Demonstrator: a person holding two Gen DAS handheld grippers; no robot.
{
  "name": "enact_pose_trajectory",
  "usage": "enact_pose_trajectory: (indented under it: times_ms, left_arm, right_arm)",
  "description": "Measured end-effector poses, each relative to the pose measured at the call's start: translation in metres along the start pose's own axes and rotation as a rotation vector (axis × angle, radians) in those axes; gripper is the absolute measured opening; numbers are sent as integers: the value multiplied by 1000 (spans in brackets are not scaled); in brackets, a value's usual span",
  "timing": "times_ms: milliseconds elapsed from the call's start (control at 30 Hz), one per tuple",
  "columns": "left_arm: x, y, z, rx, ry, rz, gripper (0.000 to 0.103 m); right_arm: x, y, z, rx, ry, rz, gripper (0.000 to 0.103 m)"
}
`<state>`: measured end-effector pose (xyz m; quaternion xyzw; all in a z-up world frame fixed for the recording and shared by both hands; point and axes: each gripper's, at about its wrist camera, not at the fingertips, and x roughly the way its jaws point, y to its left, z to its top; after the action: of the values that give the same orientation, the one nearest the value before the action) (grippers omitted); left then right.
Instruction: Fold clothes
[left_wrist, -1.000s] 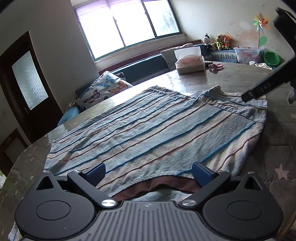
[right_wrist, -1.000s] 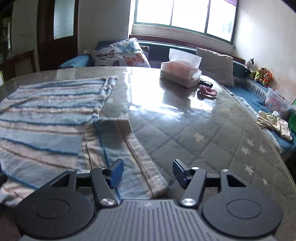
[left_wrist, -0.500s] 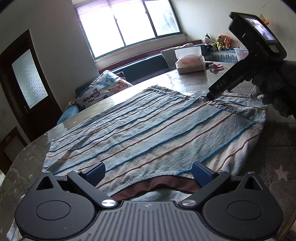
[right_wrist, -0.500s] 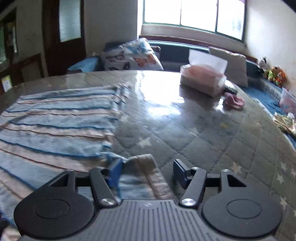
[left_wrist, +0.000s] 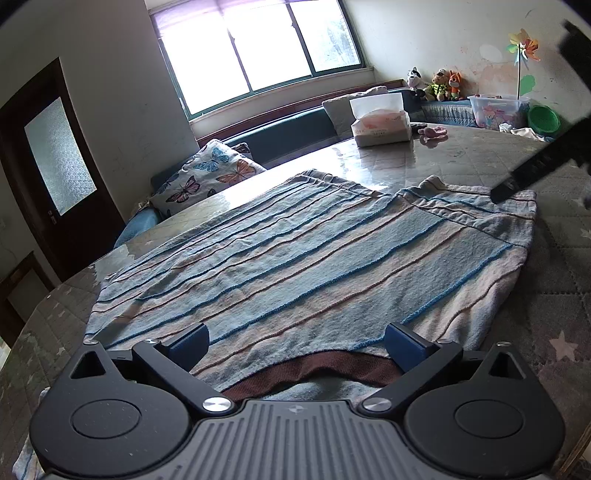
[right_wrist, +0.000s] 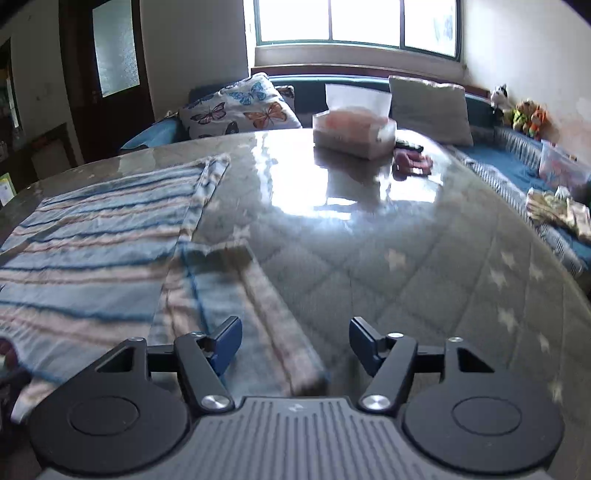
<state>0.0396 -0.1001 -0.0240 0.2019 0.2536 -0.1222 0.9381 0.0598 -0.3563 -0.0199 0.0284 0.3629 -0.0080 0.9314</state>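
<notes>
Left wrist view: left gripper spread wide over the brown collar, gripping nothing; striped sweater flat across mid-frame on the quilted table; right wrist view: folded sleeve lower centre, right gripper closing above it, pads not touching; tissue box upper centre.

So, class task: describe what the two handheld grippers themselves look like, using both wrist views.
Both match: the left gripper and right gripper each have a grey ribbed body flanked by two round black discs, with black angular linkage arms on silver pivot screws. The fingers end in dark blue pads. No cables or sleeves are visible.
</notes>
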Motion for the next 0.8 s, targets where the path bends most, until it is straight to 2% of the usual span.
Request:
enact_pose_trajectory:
  times_ms: [167, 333, 400, 433, 500, 667, 800]
  left_arm:
    - [0, 0, 1, 0, 1, 6, 103]
    - [-1, 1, 2, -5, -2, 14, 103]
    - [-2, 2, 2, -10, -4, 18, 103]
    - [-3, 3, 2, -12, -5, 20, 103]
    - [-5, 5, 2, -17, -8, 24, 103]
    - [-7, 11, 1, -30, -11, 34, 103]
    - [-7, 14, 0, -40, -9, 38, 103]
  right_arm:
    - [-11, 0, -11, 35, -10, -5, 60]
    - [-20, 4, -19, 51, -24, -27, 51]
    - [-21, 6, -20, 51, -28, -32, 37]
    - [-21, 7, -20, 51, -30, -35, 33]
    - [-22, 8, -20, 55, -31, -36, 15]
    - [-31, 11, -12, 68, -64, -3, 10]
    - [-51, 26, 1, 44, -119, 79, 9]
